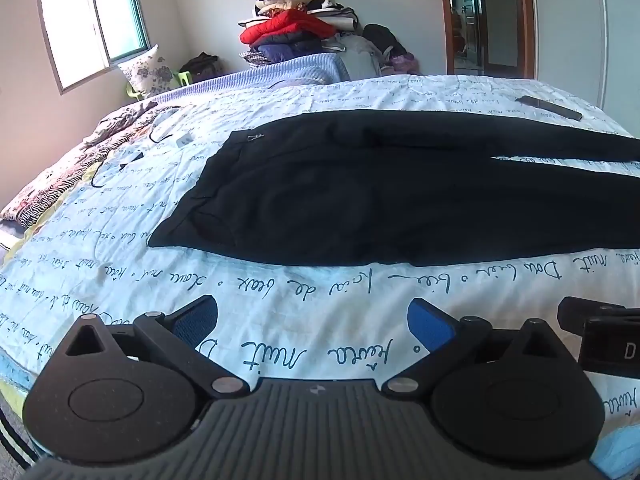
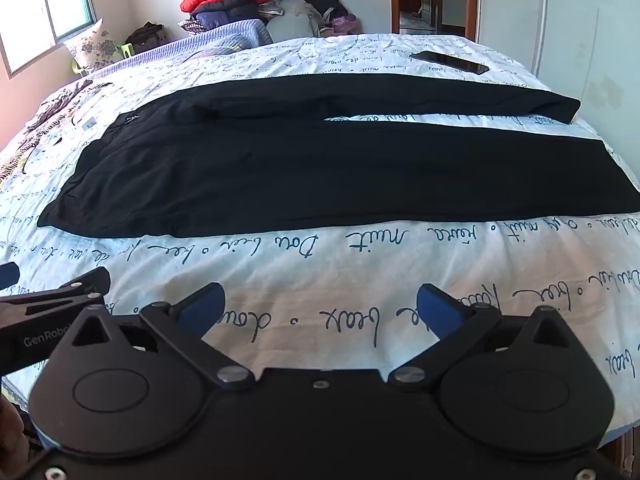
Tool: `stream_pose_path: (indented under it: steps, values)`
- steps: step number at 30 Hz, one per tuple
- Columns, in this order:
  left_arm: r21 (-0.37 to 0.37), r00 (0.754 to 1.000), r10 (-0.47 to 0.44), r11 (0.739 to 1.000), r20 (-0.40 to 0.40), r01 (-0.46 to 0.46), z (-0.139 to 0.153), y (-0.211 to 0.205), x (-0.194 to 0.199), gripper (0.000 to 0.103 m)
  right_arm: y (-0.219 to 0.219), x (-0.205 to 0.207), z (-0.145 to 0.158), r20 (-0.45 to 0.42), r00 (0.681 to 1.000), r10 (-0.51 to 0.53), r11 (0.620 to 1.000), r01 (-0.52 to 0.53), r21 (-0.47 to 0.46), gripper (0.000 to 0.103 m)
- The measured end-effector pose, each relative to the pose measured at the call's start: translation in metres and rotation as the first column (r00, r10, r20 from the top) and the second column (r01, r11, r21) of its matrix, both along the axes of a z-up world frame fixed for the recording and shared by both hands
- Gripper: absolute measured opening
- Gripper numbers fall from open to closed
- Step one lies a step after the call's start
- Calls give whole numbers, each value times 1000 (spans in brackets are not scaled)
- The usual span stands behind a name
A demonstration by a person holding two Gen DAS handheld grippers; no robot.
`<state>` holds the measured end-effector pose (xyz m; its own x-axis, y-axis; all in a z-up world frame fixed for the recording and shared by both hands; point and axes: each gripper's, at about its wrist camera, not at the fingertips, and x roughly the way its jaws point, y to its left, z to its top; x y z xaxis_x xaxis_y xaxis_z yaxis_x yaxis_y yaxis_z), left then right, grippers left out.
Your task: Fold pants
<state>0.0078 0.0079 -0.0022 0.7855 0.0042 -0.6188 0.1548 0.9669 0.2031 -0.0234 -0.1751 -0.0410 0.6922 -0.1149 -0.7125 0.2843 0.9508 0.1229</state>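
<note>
- Left wrist view: nearest the camera, the left gripper (image 1: 313, 322) hovered with its blue-padded fingers (image 1: 430, 326) spread wide apart, nothing between them, above the white bedsheet (image 1: 280, 280) printed with dark cursive writing.
- Beyond it, the black pants (image 1: 380, 192) lay flat across the bed, waistband toward the left, legs running off to the right.
- Part of the right gripper (image 1: 600, 332) showed at the right edge.
- A dark phone (image 1: 548, 108) lay on the sheet beyond the pants; a clothes pile (image 1: 296, 28) stood against the far wall.
- Right wrist view: closest in, the right gripper (image 2: 320, 312) was likewise parted wide, empty, over the sheet.
- The pants (image 2: 320, 172) stretched across the bed just ahead, both legs side by side with a strip of sheet between them toward the cuffs.
- The phone (image 2: 450, 63) rested past the far leg.
</note>
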Motion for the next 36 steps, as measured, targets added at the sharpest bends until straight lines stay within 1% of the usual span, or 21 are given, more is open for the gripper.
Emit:
stream_pose_path:
  steps: [36]
  values:
    - [5,1000,9,1000,-10,-9,-1,3,5,103,8,-1,2,16,999,32,999,-32,-1,103]
